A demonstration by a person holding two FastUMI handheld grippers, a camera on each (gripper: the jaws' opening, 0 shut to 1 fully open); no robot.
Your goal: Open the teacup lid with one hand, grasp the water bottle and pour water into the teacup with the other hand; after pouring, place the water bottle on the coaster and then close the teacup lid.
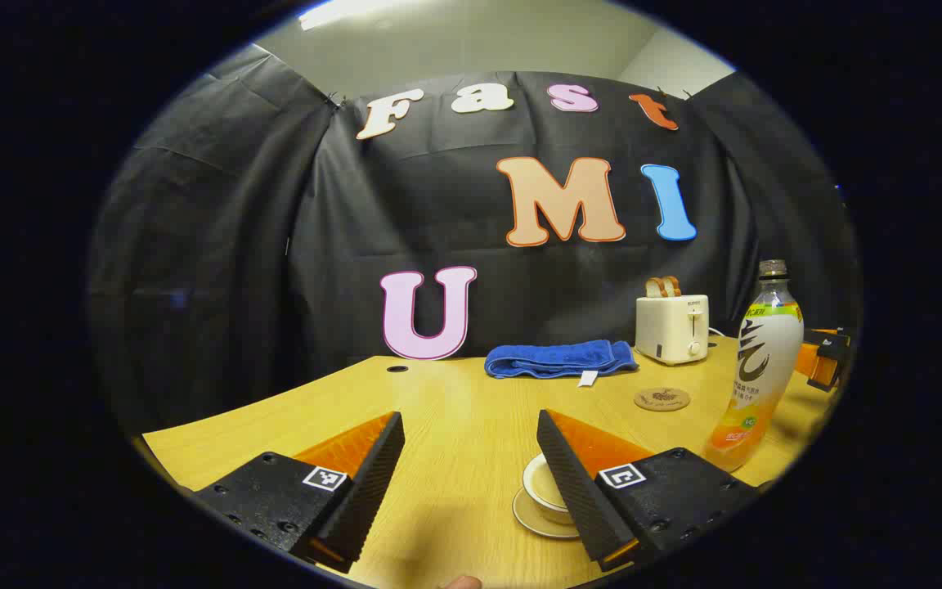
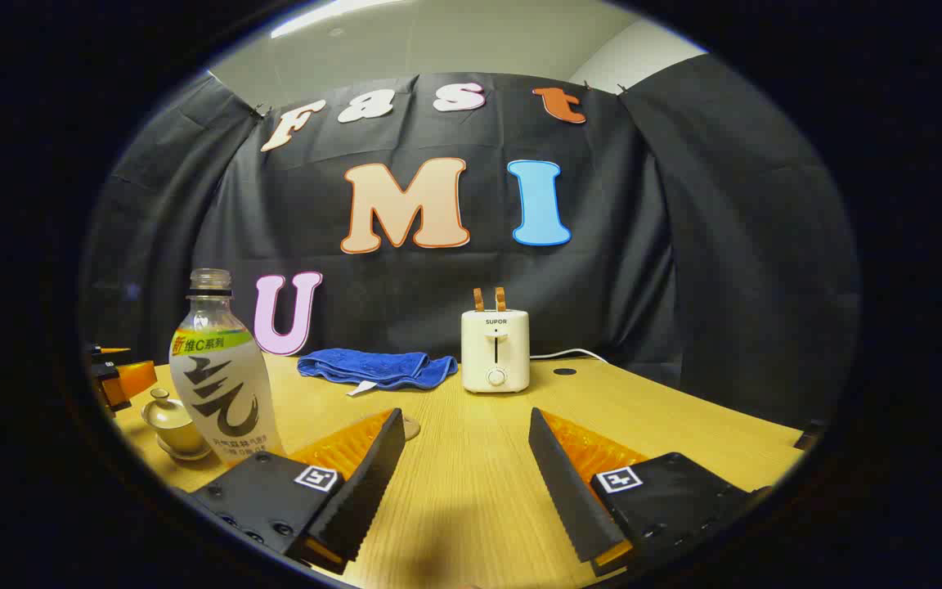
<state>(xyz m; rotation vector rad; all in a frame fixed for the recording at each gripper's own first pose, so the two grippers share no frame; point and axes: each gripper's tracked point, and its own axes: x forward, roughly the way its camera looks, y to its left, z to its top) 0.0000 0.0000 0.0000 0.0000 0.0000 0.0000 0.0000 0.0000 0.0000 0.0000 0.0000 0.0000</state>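
Observation:
The lidded teacup [image 2: 170, 421] sits on its saucer at the table's left in the right gripper view, its knobbed lid on. A plastic water bottle [image 2: 222, 384] with no cap stands upright right beside it. In the left gripper view the teacup [image 1: 543, 484] lies low, half hidden behind one of my fingers [image 1: 573, 483], and the bottle [image 1: 757, 368] stands to its right. A round coaster [image 1: 661, 399] lies bare beyond them. My left gripper [image 1: 469, 417] is open just short of the cup. My right gripper [image 2: 464, 415] is open over the table, right of the bottle.
A white toaster [image 2: 495, 350] with two slices of toast stands at the back, its cord trailing right. A folded blue towel [image 2: 373, 368] lies left of it by the wall. The wooden table [image 2: 471, 491] ends near both grippers.

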